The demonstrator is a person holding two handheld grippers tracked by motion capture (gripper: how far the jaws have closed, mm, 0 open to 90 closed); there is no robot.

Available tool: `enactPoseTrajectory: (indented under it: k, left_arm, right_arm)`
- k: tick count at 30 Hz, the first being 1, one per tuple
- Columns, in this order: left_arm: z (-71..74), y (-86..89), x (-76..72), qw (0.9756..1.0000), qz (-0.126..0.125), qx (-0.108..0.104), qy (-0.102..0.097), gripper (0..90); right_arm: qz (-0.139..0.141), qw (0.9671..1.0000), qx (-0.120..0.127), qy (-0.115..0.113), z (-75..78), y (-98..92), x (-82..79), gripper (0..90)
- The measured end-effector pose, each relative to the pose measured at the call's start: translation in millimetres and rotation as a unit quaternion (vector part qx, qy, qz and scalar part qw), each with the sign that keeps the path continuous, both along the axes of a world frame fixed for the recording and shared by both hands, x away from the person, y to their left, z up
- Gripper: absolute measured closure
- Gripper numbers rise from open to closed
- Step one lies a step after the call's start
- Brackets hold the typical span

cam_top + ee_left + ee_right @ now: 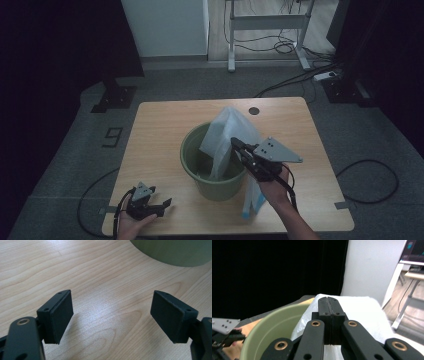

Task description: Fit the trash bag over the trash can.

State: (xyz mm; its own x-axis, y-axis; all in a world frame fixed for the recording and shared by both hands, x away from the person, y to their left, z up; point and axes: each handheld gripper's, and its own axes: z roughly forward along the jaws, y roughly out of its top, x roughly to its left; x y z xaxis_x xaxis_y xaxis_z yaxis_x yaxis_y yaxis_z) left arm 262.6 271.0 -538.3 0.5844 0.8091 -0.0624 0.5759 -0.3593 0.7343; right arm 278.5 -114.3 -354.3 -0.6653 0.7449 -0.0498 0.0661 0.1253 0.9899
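A pale green bucket point(215, 189) stands in the middle of the wooden table point(160, 130). A thin white plastic bag point(227, 130) rises out of it, tilted to the right. My right gripper point(234, 142) is over the bucket's right rim, shut on the bag's edge. In the right gripper view the jaws point(328, 301) meet flat, with the bag point(362, 312) behind them and the bucket point(269, 325) below. My left gripper point(162, 206) rests open at the table's front left. Its pads point(62, 315) stand wide apart over bare wood, with the bucket's wall point(175, 252) ahead.
A white and blue packet point(252, 200) stands on the table just right of the bucket, under my right hand. A round cable hole point(254, 110) sits near the table's far edge. Cables and a desk frame point(267, 22) lie on the floor beyond.
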Motion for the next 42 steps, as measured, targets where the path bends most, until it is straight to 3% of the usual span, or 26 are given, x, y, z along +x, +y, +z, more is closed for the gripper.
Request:
enactPoseTrajectory:
  k: [5, 7, 9, 13, 16, 23, 30, 33, 39, 42]
  left_arm:
    - [-1.6, -1.1, 0.5, 1.0, -0.004, 0.006, 0.004, 17.9]
    - [-2.0, -1.5, 0.8, 0.9999, -0.005, 0.007, 0.005, 17.9]
    - [-2.0, -1.4, 0.8, 1.0, -0.005, 0.007, 0.005, 17.9]
    - [-2.0, -1.2, 0.7, 1.0, -0.004, 0.007, 0.005, 17.9]
    - [-2.4, -1.9, 0.7, 0.9999, -0.004, 0.009, 0.004, 17.9]
    - [-3.5, -3.2, 1.6, 0.9999, -0.004, 0.009, 0.006, 17.9]
    - [-3.7, -4.0, 1.2, 0.9999, -0.004, 0.01, 0.006, 17.9]
    - [-4.1, -3.9, 1.3, 0.9999, -0.004, 0.01, 0.007, 17.9]
    - [-4.5, -4.5, 1.2, 0.9999, -0.006, 0.01, 0.008, 17.9]
    - [-4.4, -4.7, 1.1, 0.9999, -0.006, 0.011, 0.008, 17.9]
  right_arm:
    - [0.011, 0.9996, 0.011, 0.024, -12.9, -3.6, 1.7, 84.9]
    - [0.011, 0.9995, 0.018, 0.023, -13.5, -6.3, -0.9, 69.4]
    - [-0.016, 0.9996, 0.023, 0.009, -12.3, -9.7, -8.1, 53.6]
    - [-0.047, 0.9985, 0.03, -0.001, -16.6, -20.2, -25.7, 37.6]
    - [-0.061, 0.9975, 0.036, 0.004, -25.3, -30.3, -37.0, 33.3]
    - [-0.077, 0.9957, 0.04, 0.034, -56.0, -52.6, -49.9, 30.6]
    - [-0.108, 0.991, 0.037, 0.07, -93.0, -55.0, -47.1, 27.0]
    - [-0.119, 0.9897, 0.031, 0.073, -99.3, -54.7, -45.1, 27.1]
    - [-0.14, 0.9846, 0.028, 0.1, -122.2, -56.2, -34.6, 30.1]
    - [-0.143, 0.9833, 0.024, 0.109, -130.2, -58.3, -28.9, 42.5]
